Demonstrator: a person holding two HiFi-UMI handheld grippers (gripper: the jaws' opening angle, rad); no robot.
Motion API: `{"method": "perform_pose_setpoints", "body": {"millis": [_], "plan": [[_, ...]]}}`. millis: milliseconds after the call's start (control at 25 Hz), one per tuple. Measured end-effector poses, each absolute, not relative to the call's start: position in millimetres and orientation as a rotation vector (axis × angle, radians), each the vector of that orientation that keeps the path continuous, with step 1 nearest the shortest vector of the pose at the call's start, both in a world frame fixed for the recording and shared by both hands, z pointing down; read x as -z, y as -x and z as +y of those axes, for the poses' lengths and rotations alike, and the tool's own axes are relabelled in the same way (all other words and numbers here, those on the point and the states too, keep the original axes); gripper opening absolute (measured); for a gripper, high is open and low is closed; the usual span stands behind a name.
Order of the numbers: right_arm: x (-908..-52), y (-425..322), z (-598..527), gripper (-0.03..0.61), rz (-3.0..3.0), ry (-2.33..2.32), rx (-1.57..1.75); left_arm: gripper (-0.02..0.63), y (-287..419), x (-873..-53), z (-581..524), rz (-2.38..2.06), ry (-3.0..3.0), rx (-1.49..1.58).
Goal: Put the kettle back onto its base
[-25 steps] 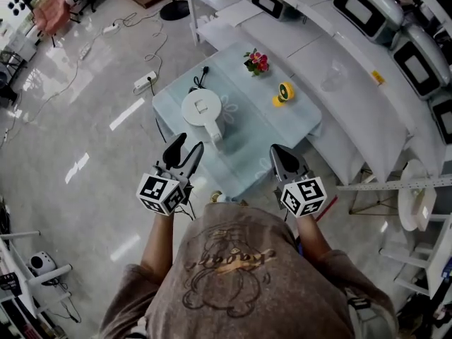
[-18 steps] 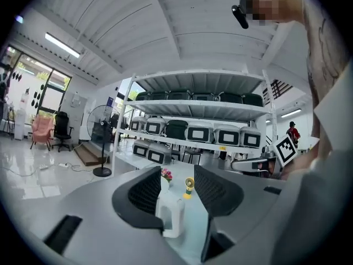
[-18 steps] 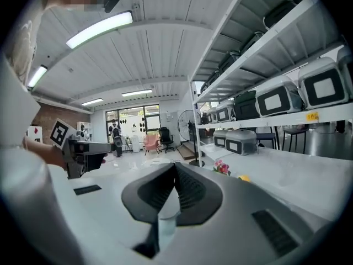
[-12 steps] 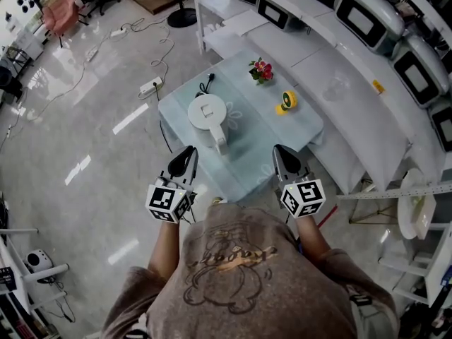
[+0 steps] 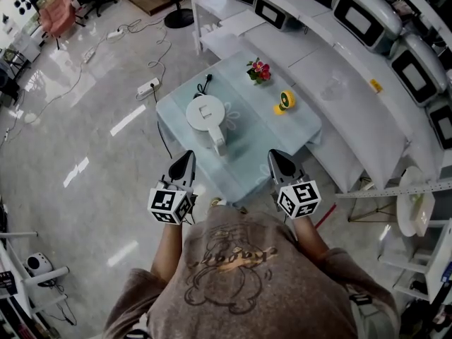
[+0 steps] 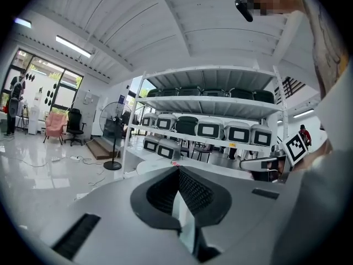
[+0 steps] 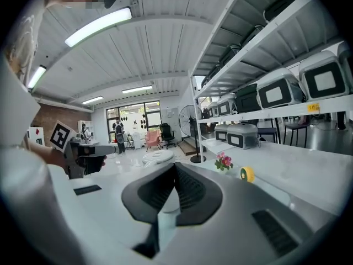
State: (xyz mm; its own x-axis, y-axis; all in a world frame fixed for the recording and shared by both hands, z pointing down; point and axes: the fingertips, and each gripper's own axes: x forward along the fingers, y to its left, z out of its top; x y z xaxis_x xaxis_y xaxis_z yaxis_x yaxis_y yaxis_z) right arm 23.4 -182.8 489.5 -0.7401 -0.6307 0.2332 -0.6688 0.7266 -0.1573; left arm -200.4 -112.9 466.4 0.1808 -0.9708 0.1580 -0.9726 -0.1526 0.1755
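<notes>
Lying on the shiny floor (image 5: 85,133) at the far left is a white power strip (image 5: 147,86) with its cables trailing away.

Next comes the left claw (image 5: 186,158), held out in front of the person (image 5: 226,274) just short of the worktop's near-left edge. In the left gripper view its jaws stand pressed together at the tips (image 6: 177,169), with nothing between them.

Beyond it, the white kettle (image 5: 207,114) stands on the left part of the pale blue worktop (image 5: 247,147). Its round lid faces up and its handle points toward the person. A black cord end lies just behind it. Whether a base sits under it cannot be told from above. The kettle is apart from both claws.

Further right on the worktop, a small bunch of pink and red flowers (image 5: 259,70) stands near the far edge, with a yellow roll (image 5: 284,102) a little nearer the person.

The right claw (image 5: 275,157) is held over the worktop's near-right edge. Its jaws are likewise closed on each other (image 7: 175,165) and hold nothing. The right gripper view looks across the worktop at the kettle (image 7: 157,157).

White shelves (image 5: 367,90) carrying grey boxed units run along the right side.
</notes>
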Motion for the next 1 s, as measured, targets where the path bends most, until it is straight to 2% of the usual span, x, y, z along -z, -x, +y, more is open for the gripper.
{"method": "perform_pose_setpoints", "body": {"millis": [1000], "plan": [[-490, -21, -185, -0.002, -2.761, -1.036, -0.36, 0.02, 207, -462, -116, -1.87, -2.185, 0.03]]}}
